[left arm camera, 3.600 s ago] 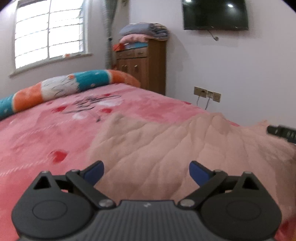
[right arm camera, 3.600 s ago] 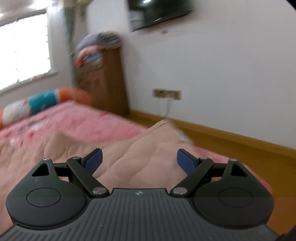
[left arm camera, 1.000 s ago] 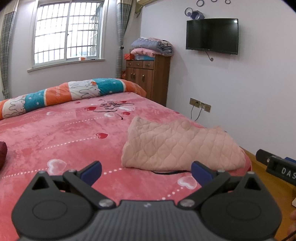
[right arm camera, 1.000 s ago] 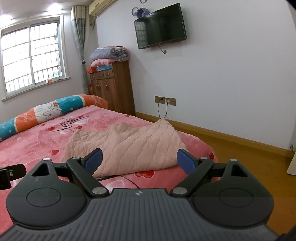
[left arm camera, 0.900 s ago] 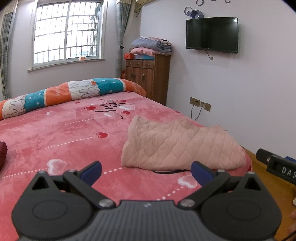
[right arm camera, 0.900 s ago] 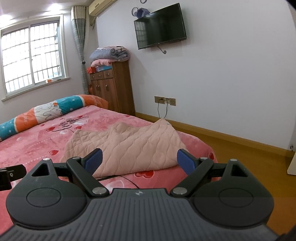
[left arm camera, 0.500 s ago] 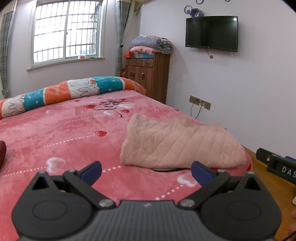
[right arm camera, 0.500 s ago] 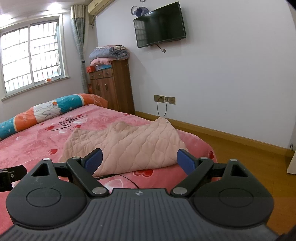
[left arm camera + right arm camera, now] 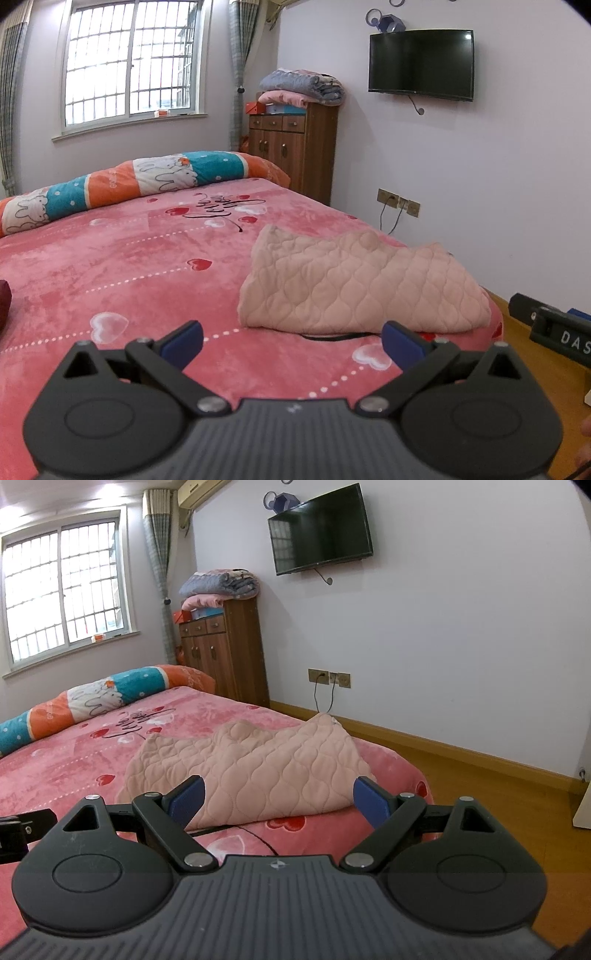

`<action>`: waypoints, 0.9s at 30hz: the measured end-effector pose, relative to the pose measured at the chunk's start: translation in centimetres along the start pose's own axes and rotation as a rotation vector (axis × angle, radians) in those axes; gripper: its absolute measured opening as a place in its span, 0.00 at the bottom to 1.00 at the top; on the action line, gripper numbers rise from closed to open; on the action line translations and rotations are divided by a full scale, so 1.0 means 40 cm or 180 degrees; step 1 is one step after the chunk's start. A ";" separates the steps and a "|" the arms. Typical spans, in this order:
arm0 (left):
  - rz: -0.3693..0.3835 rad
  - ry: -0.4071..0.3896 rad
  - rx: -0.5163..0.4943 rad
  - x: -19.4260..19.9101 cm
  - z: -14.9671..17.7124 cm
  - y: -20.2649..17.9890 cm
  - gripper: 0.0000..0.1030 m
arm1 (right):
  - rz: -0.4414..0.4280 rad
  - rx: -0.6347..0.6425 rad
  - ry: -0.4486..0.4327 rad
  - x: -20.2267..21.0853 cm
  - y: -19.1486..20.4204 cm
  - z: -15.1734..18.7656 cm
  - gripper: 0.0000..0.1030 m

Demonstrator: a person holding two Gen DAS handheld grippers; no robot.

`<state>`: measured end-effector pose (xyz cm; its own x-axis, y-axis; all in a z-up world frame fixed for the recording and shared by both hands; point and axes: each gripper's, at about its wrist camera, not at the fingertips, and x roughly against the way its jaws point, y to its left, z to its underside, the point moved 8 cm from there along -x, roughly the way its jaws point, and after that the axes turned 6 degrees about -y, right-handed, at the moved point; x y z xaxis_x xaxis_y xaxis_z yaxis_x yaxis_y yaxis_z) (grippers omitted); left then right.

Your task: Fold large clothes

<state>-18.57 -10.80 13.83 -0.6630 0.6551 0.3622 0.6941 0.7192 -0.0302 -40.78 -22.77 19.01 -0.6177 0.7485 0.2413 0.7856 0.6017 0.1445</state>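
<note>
A pale pink quilted garment [image 9: 362, 284] lies folded into a thick bundle near the right front corner of the pink bed [image 9: 147, 266]. It also shows in the right wrist view [image 9: 251, 771]. My left gripper [image 9: 291, 341] is open and empty, held back from the garment above the bed's front part. My right gripper [image 9: 279, 799] is open and empty, also held back from the garment. The right gripper's body [image 9: 554, 328] shows at the right edge of the left wrist view. The left gripper's body [image 9: 22, 830] shows at the left edge of the right wrist view.
A black cord [image 9: 258, 836] runs out from under the garment across the bed. A rolled orange, teal and white quilt [image 9: 129, 184] lies at the bed's far end. A wooden cabinet [image 9: 295, 151] with folded blankets stands by the wall. Wooden floor [image 9: 480, 782] lies right of the bed.
Since 3.6 s ago both grippers have pulled back from the garment, which now lies folded ahead of them. Over the last second the views have barely shifted.
</note>
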 end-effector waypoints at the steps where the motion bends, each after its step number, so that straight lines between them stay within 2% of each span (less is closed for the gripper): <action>1: -0.0002 -0.0005 0.0001 0.000 0.000 0.000 0.99 | 0.0000 0.0002 0.0001 -0.001 0.000 0.000 1.00; 27: 0.0007 -0.0016 -0.0007 0.000 0.009 -0.010 0.99 | -0.0001 0.0025 -0.0005 -0.003 0.001 0.006 1.00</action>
<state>-18.94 -11.00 13.50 -0.6629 0.6579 0.3574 0.6962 0.7173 -0.0290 -40.70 -22.78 18.77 -0.6180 0.7487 0.2399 0.7850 0.6041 0.1370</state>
